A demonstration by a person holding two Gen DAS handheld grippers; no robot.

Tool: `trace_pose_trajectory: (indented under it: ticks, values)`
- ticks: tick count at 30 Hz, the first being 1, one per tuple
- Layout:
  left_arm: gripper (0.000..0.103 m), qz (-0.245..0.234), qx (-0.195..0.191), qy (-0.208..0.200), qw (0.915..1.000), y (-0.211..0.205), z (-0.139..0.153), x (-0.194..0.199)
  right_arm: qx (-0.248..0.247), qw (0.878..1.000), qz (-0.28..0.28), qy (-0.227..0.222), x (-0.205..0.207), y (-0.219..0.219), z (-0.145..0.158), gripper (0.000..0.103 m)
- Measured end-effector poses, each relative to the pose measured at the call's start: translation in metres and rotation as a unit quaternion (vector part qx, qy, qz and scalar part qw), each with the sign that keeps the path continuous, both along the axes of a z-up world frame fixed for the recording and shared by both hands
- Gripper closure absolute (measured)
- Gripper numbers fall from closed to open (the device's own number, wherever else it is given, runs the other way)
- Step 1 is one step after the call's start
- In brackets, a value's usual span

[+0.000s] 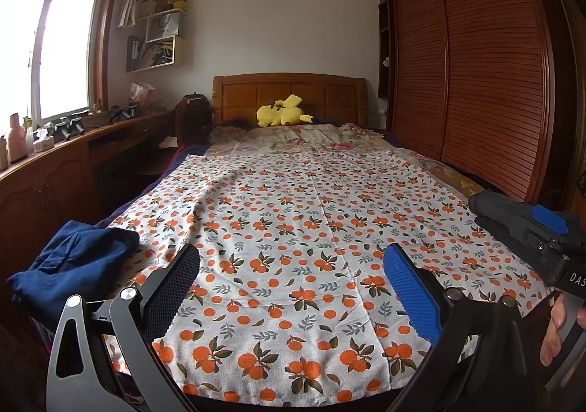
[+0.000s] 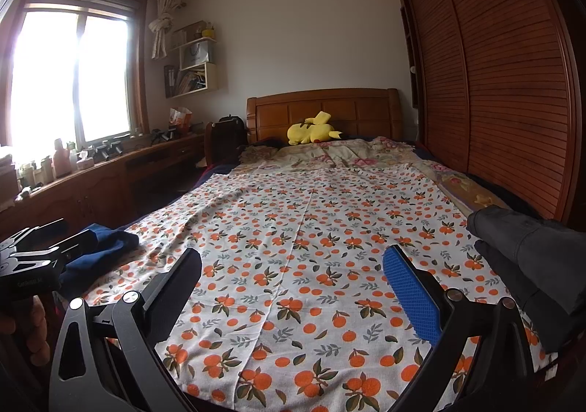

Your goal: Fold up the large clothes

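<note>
A bed point(image 1: 183, 170) fills both views, covered by a white cloth printed with oranges point(image 1: 293, 229) that lies spread flat from the foot up to a floral quilt point(image 1: 293, 137) near the wooden headboard point(image 1: 289, 89). A louvred wardrobe point(image 1: 476, 82) runs along the right side, and a window point(image 2: 73, 75) and long desk point(image 1: 73, 148) along the left.

A crumpled navy garment point(image 1: 69, 262) sits at the cloth's left edge. A dark grey folded garment point(image 2: 527, 254) lies at the right edge; the right wrist view shows its stacked layers plainly, while the left wrist view shows only its far end behind the other tool. A yellow plush toy point(image 1: 282, 113) rests against the headboard.

The left gripper point(image 1: 293, 291) hovers over the cloth's near end, fingers spread wide and empty. The right gripper point(image 2: 293, 291) is likewise spread wide, holding nothing. Only the left view shows the person's right hand point(image 1: 560, 324) on its handle; only the right view shows the left hand point(image 2: 25, 331).
</note>
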State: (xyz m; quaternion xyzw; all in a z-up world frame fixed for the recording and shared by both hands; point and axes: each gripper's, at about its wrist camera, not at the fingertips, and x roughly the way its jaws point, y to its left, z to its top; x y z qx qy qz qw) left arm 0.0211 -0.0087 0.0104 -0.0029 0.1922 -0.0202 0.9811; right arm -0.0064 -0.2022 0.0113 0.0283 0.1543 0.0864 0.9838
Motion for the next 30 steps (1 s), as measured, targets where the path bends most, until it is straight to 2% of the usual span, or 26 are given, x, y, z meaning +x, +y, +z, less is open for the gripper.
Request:
trace_pose_trajectory:
  ticks: [30]
  values:
    - [0.002, 0.002, -0.002, -0.009, 1.0, -0.0045, 0.0047, -0.0032, 0.0, 1.0, -0.002, -0.001, -0.0007, -0.0034, -0.0011, 0.007]
